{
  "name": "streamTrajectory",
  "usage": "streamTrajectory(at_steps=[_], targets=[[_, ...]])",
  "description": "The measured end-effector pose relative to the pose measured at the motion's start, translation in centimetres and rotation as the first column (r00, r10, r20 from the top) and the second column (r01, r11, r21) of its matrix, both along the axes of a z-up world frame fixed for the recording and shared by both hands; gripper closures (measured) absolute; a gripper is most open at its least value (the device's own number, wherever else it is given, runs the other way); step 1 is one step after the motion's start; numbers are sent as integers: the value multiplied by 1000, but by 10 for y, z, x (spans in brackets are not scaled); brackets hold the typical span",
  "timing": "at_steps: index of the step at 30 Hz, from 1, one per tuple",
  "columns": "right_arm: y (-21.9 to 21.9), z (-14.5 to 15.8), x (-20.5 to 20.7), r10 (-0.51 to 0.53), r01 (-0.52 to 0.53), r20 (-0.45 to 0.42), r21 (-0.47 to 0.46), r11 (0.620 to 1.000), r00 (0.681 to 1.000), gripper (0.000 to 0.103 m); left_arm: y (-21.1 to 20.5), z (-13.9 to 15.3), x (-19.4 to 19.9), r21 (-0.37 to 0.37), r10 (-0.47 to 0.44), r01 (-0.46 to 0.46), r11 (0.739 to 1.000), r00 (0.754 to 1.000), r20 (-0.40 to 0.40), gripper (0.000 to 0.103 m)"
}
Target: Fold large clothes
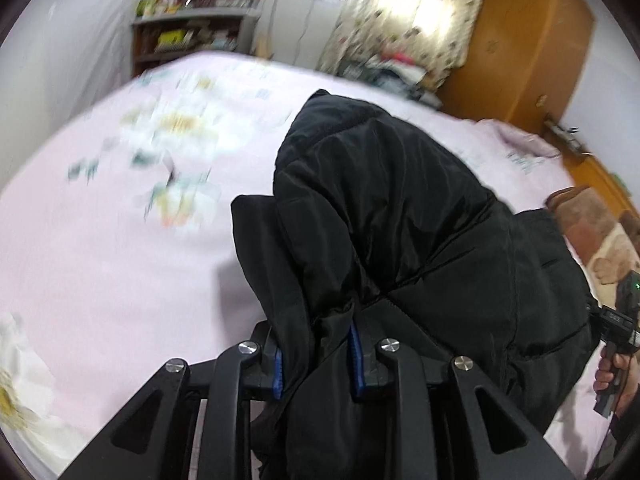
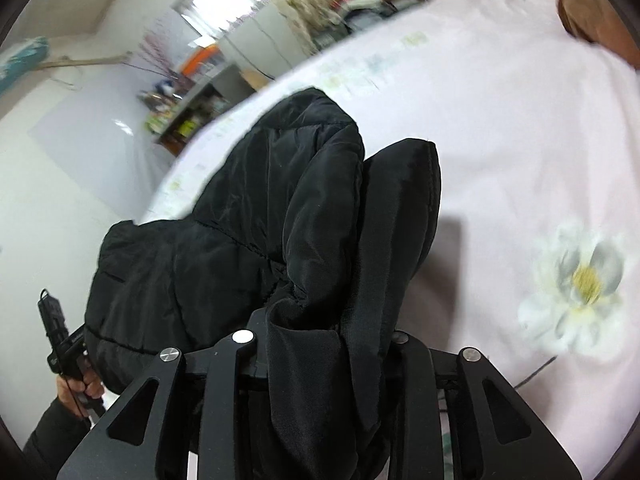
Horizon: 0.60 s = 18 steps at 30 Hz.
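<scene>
A black padded jacket [image 1: 400, 208] hangs bunched over the pink flowered bed sheet [image 1: 100, 240]. My left gripper [image 1: 316, 364] is shut on a thick fold of it, and the cloth fills the gap between the blue pads [image 1: 277, 372]. In the right wrist view the same jacket [image 2: 260, 200] rises from between the fingers of my right gripper [image 2: 324, 340]. A doubled edge stands up above the sheet [image 2: 500, 140] and throws a shadow on it. Cloth covers the right pads. Each view shows the other hand on its handle at the edge.
A shelf unit [image 1: 192, 36] full of small items stands against the far wall beyond the bed. A flowered curtain [image 1: 412, 12] and an orange wooden wardrobe [image 1: 532, 40] are at the back right. A brown patterned blanket [image 1: 592, 232] lies at the bed's right side.
</scene>
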State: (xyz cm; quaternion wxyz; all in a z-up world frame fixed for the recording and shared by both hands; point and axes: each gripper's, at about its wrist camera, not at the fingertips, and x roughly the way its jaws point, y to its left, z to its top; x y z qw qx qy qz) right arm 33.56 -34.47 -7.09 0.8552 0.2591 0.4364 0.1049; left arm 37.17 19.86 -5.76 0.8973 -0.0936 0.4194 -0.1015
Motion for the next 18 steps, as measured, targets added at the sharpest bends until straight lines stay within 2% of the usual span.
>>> streamTrajectory(at_steps=[2, 3, 5, 9, 13, 16, 18], targets=[[-6, -20, 0, -22, 23, -46, 23, 999, 999, 58, 6, -17, -1, -20, 25, -26, 999, 999, -28, 72], [-9, -24, 0, -31, 32, -56, 22, 999, 998, 51, 9, -21, -3, -27, 33, -34, 999, 999, -29, 70], [-15, -26, -4, -46, 46, -66, 10, 999, 997, 44, 10, -23, -8, -36, 44, -45, 998, 999, -24, 67], [-20, -6, -17, -58, 56, -55, -25, 998, 997, 42, 23, -10, -24, -44, 73, -73, 996, 997, -17, 62], [-16, 37, -38, -103, 112, 54, -193, 975, 993, 42, 34, 23, -45, 13, 134, -135, 991, 988, 83, 64], [-5, 59, -36, -99, 128, 124, -247, 961, 987, 42, 19, 45, -40, 25, 87, -91, 996, 986, 140, 64], [11, 63, -21, -68, 102, 130, -281, 954, 989, 42, -3, 48, -27, 79, 35, -48, 996, 986, 160, 63]])
